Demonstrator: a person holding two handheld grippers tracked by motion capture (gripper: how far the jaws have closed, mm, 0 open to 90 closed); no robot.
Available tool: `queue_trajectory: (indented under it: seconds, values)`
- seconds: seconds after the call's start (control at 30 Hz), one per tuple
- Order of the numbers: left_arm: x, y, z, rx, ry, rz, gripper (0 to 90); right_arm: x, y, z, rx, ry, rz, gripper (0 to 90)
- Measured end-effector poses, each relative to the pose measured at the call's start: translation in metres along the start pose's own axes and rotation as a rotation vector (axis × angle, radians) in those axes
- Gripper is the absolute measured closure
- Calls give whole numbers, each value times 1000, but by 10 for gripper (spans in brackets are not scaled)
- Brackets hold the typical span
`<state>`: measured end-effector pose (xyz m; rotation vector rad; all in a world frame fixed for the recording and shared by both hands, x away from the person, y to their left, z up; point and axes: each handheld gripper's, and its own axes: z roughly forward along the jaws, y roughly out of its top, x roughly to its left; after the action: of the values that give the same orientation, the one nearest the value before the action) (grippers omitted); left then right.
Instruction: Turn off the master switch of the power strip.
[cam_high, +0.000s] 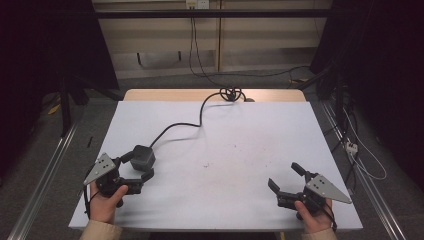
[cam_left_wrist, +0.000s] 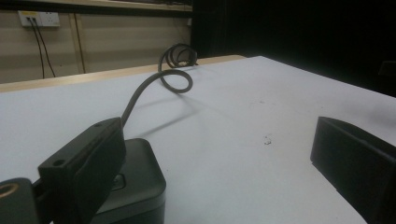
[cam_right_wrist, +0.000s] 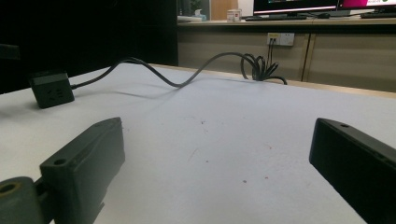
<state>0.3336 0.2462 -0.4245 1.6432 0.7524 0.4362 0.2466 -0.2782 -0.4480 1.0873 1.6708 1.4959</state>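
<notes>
A white desk carries a dark socket cube near its left front, its grey cable snaking back to a coil at the far edge. The left tool stands spread, one jaw beside the cube, the other apart. The right tool gapes wide over bare desk, well apart from the cube

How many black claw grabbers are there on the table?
2. The left gripper is at the table's near left, its jaws open around the grey socket cube. The right gripper is at the near right, open.
</notes>
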Motion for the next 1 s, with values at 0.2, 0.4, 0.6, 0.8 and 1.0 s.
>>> queue_trajectory:
  seconds: [0.2,0.4,0.6,0.8,1.0]
  values:
    - [3,3,-1,-5,14,-20,31,1,0,2,1,7,-3,33]
    - [7,6,1,-5,32,-16,33,1,0,3,3,10,-6,33]
    - [12,7,2,-10,46,-32,49,1,0,2,1,8,-7,34]
    - [14,8,4,-11,56,-30,52,1,0,1,1,6,-7,34]
    - [17,8,5,-17,61,-38,54,1,0,1,1,8,-7,35]
